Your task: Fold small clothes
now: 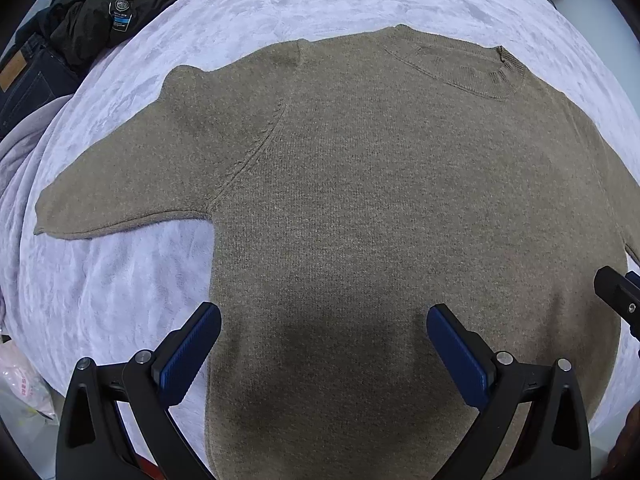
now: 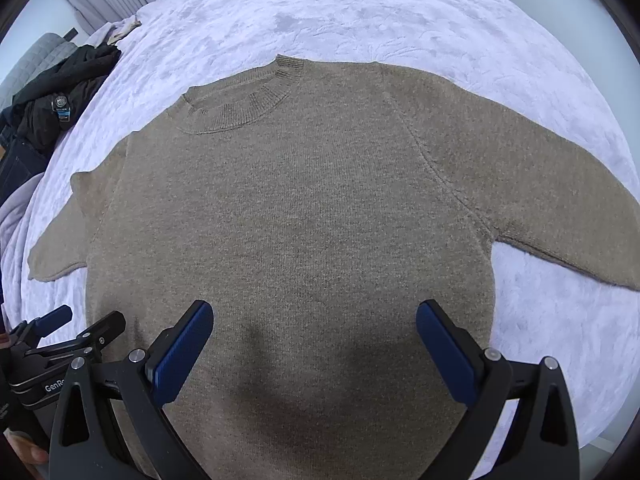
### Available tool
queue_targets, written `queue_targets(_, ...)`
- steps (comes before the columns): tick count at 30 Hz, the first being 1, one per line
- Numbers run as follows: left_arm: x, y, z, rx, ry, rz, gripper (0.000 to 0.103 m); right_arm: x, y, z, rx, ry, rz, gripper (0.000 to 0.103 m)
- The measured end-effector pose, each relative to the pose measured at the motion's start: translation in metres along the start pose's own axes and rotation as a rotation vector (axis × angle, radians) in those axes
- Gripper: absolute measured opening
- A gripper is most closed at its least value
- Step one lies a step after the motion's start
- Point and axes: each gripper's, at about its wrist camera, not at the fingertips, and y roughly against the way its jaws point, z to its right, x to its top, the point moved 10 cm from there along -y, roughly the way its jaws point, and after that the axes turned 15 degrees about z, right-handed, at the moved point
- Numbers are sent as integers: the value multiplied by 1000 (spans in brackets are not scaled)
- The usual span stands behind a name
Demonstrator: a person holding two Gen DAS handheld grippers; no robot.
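Your left gripper hangs over the sweater's lower body, fingers spread wide and holding nothing. Your right gripper does likewise, fingers apart. That brown sweater lies flat on the lilac bed, both sleeves out, dark clothes piled well apart.

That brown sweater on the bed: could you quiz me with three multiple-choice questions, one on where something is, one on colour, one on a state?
1. Where is the dark clothes pile?
A. On the sweater
B. At the bed's far left edge
C. Between the grippers

2. What colour is the blanket?
A. Pale lilac
B. Green
C. Red

3. How does the sweater lie?
A. Folded in half
B. Balled up
C. Flat, sleeves spread

Answers: 1 B, it sits beyond the left sleeve; 2 A, lilac surrounds the sweater; 3 C, both sleeves stick outward.
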Motion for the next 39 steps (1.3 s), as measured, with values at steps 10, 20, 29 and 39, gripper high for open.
queue_targets(10,-9,-4,2,3,-4,-11,103,-18,10,-12,-6,-12,1,102)
queue_targets(20,-21,-15,-5,9,-11,-15,103,-11,5,-4,8,-17,-16,102)
queue_targets(29,-32,-20,-24,15,-6,-15,103,-12,4,-7,13,-13,-22,102)
queue_targets(39,-39,-19,-39,31,-7,-18,103,-13,2,-6,8,-11,-32,102)
